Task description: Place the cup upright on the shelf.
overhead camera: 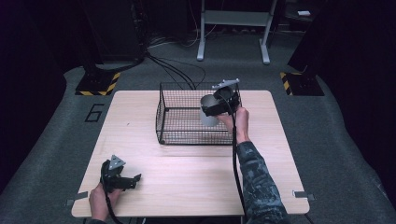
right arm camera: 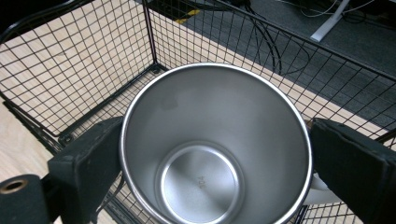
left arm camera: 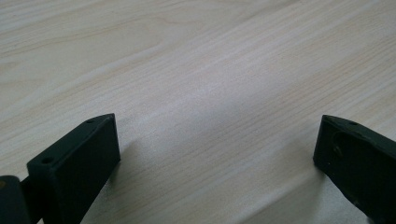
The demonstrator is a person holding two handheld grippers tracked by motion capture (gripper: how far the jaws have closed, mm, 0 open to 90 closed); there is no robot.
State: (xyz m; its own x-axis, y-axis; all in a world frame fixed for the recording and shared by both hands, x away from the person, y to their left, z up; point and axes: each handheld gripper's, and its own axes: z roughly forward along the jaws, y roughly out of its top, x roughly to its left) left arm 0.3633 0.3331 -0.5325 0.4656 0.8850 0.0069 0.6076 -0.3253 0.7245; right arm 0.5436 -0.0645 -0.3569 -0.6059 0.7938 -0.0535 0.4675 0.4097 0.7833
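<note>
Our right tool (overhead camera: 219, 105) grips a steel cup (right arm camera: 212, 149) upright over the basket (overhead camera: 182, 126); our left tool (overhead camera: 122, 179) gapes empty on the near-left desk (overhead camera: 187, 172).

Before you lies a pale wood-grain tabletop (overhead camera: 154, 163), rectangular with rounded corners, standing on grey floor (overhead camera: 336, 140). Directly on it, toward the far side and a little right of centre, sits a black wire basket (overhead camera: 187, 116) with an open top and mesh walls, its base flat on the wood. Near the corner closest to your left, your left tongs (overhead camera: 133, 179) rest low at the tabletop, jaws set wide apart over bare wood grain; whether they touch the surface cannot be told.
</note>
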